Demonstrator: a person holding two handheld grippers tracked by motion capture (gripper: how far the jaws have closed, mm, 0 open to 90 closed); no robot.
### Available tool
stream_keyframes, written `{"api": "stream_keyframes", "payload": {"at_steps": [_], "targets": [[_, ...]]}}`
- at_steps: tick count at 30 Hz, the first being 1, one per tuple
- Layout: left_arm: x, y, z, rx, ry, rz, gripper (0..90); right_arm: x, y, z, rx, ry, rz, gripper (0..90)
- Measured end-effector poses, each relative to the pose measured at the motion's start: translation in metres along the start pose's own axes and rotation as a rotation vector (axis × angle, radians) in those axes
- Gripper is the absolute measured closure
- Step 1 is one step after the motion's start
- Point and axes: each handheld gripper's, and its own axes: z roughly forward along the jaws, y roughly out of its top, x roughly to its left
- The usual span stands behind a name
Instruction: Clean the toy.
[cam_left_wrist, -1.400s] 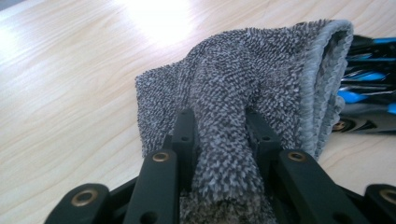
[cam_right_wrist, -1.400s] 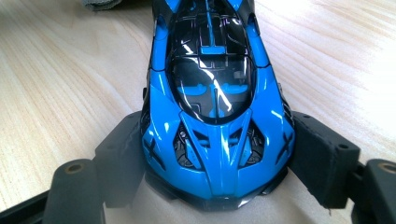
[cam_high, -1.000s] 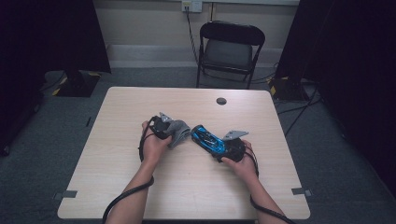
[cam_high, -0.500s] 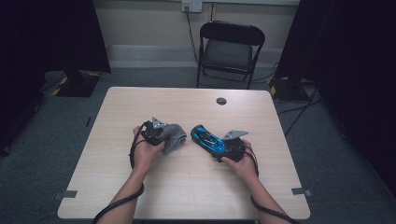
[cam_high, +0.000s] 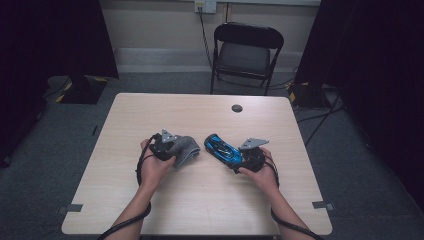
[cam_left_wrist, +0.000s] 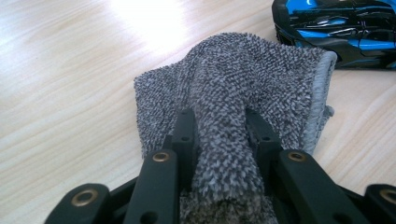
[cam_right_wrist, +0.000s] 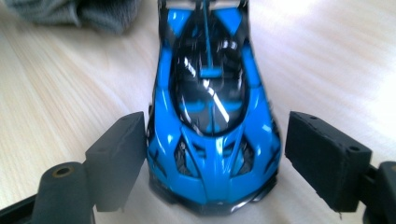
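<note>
Your left gripper (cam_high: 176, 148) is clamped on a grey cloth (cam_high: 186, 149); in the left gripper view both jaws pinch a fold of the cloth (cam_left_wrist: 233, 88), which spreads out on the table (cam_high: 200, 200) toward twelve o'clock. Your right gripper (cam_high: 239, 156) has just been opening its jaws, and the blue toy car (cam_high: 223, 148) sits between them on the table. In the right gripper view the left pad looks to be touching the car (cam_right_wrist: 212, 126) at nine o'clock, while the right pad stands clear at three o'clock. From above, the car lies at three o'clock of the cloth, just beside it.
</note>
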Motion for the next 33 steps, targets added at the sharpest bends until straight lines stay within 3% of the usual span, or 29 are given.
{"api": "stream_keyframes", "payload": {"at_steps": [2, 10, 12, 14, 15, 18, 22, 24, 29, 33], "targets": [[-0.001, -0.002, 0.0, 0.0, -0.002, 0.007, 69.8, -0.001, 0.005, -0.004, 0.006, -0.007, 0.008, 19.4], [-0.002, -0.005, -0.002, -0.003, -0.007, 0.011, 69.9, 0.002, 0.025, -0.011, -0.039, 0.042, 0.007, 20.0], [-0.003, -0.005, -0.003, -0.005, -0.008, 0.011, 69.9, 0.002, 0.029, -0.009, -0.05, 0.05, 0.019, 23.2], [-0.003, -0.006, -0.003, -0.009, -0.006, 0.018, 69.9, 0.002, 0.032, -0.006, -0.061, 0.08, 0.02, 34.0], [-0.003, -0.006, -0.003, -0.011, -0.01, 0.019, 69.8, 0.002, 0.033, -0.004, -0.056, 0.088, 0.019, 33.7], [-0.005, -0.007, -0.002, -0.012, -0.017, 0.022, 69.9, 0.003, 0.036, 0.004, -0.033, 0.048, 0.018, 33.1], [-0.007, -0.008, -0.001, -0.018, -0.027, 0.018, 69.9, 0.0, 0.036, 0.012, -0.019, 0.034, 0.035, 36.7], [-0.007, -0.008, -0.002, -0.019, -0.028, 0.027, 69.8, -0.001, 0.036, 0.016, -0.011, 0.052, 0.039, 42.2], [-0.01, -0.006, 0.0, -0.017, -0.039, 0.037, 69.9, -0.002, 0.037, 0.021, -0.008, 0.047, 0.052, 42.1], [-0.014, -0.005, 0.002, -0.015, -0.056, 0.038, 69.8, 0.0, 0.039, 0.026, 0.015, 0.033, 0.02, 44.7]]}}
